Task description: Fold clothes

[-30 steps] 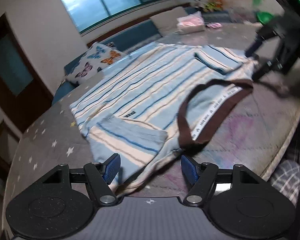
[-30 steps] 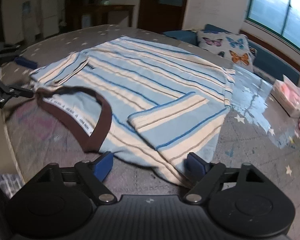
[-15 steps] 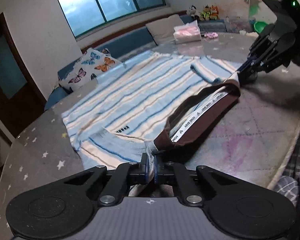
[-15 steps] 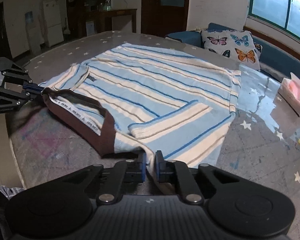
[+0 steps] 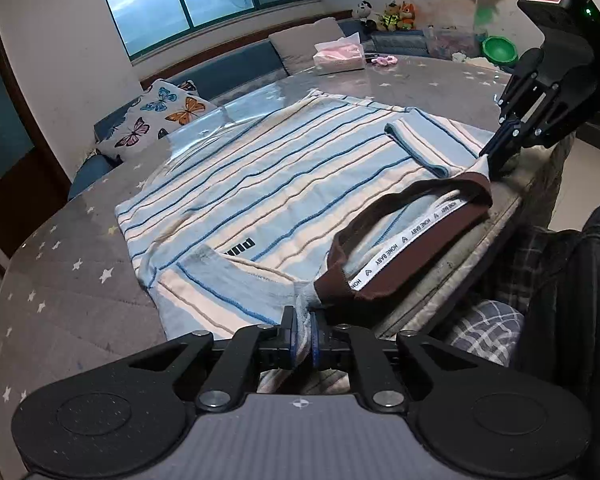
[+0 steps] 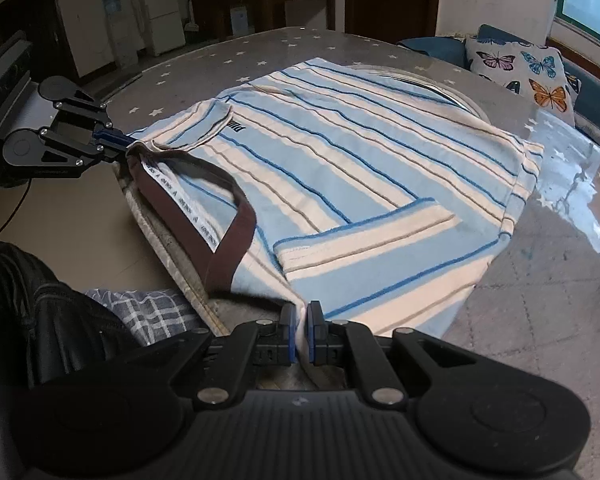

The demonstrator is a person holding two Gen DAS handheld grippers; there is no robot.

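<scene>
while i watch both wrist feeds, the biggest thing under me is the round table [image 5: 60, 300] with its grey star-print cover, and the striped shirt [image 5: 284, 184] lies spread flat across it, pale blue and cream with thin darker blue lines. its two sleeves are folded in over the body, one near each of my grippers. the shirt's near edge sits at the table's rim, where the brown collar [image 5: 412, 240] arches up off the cloth, a white printed tape running along its inside.

my left gripper [image 5: 302, 338] has its blue pads pressed together on the shirt's shoulder edge just beside one end of the collar. my right gripper [image 6: 299, 334] is likewise pinched tight on the shirt's edge near the other end of the collar; from the left view i see it across the collar, nipping a cream corner of cloth.

beyond the table a butterfly cushion [image 5: 160, 116] rests on the blue bench under the window, and a pink tissue pack [image 5: 340, 56] sits on the far side of the table.
</scene>
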